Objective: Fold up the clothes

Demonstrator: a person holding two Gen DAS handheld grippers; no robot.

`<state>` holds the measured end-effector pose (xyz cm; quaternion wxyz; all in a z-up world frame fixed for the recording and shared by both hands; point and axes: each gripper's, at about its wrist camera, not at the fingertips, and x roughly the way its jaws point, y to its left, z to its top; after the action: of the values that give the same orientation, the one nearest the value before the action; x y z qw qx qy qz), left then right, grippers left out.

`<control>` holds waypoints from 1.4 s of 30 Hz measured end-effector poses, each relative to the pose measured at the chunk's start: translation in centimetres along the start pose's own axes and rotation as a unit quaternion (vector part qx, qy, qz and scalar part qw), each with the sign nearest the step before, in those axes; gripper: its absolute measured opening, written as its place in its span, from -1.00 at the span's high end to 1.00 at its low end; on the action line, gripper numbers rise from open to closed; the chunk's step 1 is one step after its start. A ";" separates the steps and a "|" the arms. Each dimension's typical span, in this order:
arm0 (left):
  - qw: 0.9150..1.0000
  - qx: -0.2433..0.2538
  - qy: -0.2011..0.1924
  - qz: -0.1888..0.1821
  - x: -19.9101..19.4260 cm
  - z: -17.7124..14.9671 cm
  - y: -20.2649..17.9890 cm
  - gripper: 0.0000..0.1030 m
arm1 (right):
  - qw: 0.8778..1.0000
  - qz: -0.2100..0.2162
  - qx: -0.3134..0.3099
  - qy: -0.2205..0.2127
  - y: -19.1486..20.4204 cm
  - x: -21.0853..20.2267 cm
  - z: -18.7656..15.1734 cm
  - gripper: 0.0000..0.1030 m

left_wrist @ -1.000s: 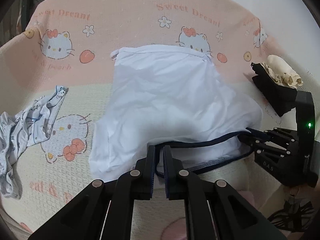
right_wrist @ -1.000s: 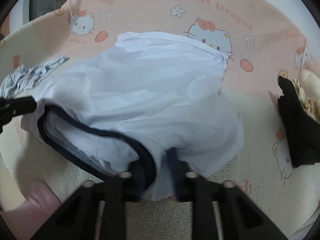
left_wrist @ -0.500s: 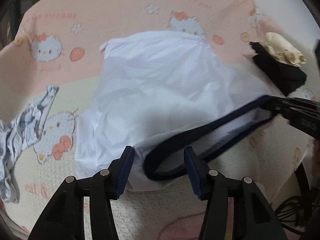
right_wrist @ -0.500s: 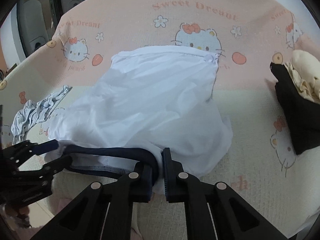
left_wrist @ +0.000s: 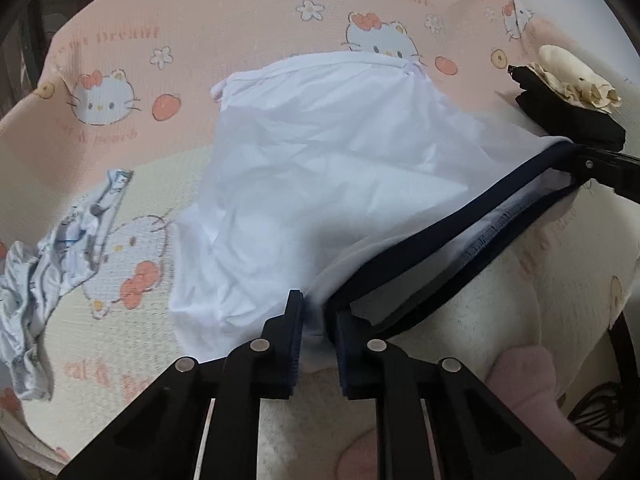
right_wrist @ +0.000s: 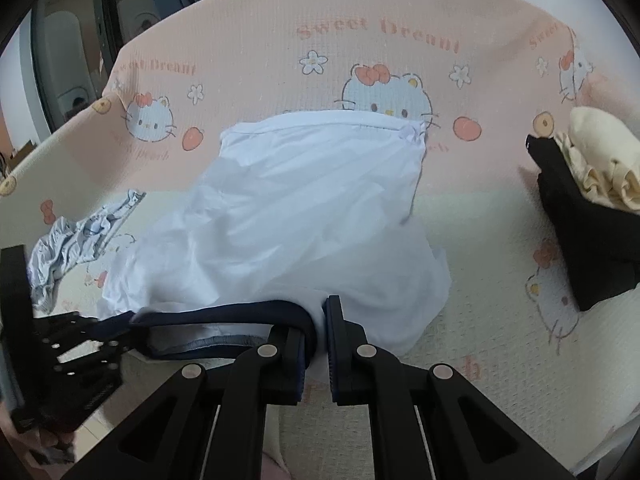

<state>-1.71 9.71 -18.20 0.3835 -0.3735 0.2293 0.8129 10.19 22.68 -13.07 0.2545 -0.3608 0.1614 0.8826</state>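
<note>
Left wrist view: Hello Kitty blanket [left_wrist: 256, 20] covering the bed, pink band far, cream near. White garment [left_wrist: 320, 184] spread mid-blanket, far hem flat, near end lifted. Navy-trimmed edge [left_wrist: 440, 236] pulled taut between both grippers. Folded black garment [right_wrist: 592, 240] with cream item on top at right; crumpled light-blue garment [right_wrist: 76, 248] at left. Left gripper [left_wrist: 316, 320] clamped on white cloth beside the trim; right gripper [right_wrist: 320, 334] clamped on trim and cloth at the other end. Step judged: near edge held ready for a fold. Next move likely calls for carrying both ends evenly toward the far hem, keeping the edge tensioned and square.
</note>
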 end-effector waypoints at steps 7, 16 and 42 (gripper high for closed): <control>1.000 -0.001 -0.018 0.013 -1.9 -0.5 0.8 0.75 | 0.999 0.000 0.028 0.027 -0.7 0.3 -1.8 0.88; 0.999 -0.017 -0.041 0.009 -2.3 -2.2 1.4 0.75 | 0.998 0.006 0.051 0.045 -0.8 0.8 -5.0 0.88; 0.976 -0.128 -0.166 -0.057 -10.9 0.3 3.8 -0.27 | 0.991 0.041 0.113 -0.066 -3.0 -6.5 -3.2 0.27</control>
<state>-0.26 2.70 -9.14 0.4108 -0.2914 0.0350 0.8632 17.66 21.42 -10.91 0.2674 -0.2638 0.2575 0.8903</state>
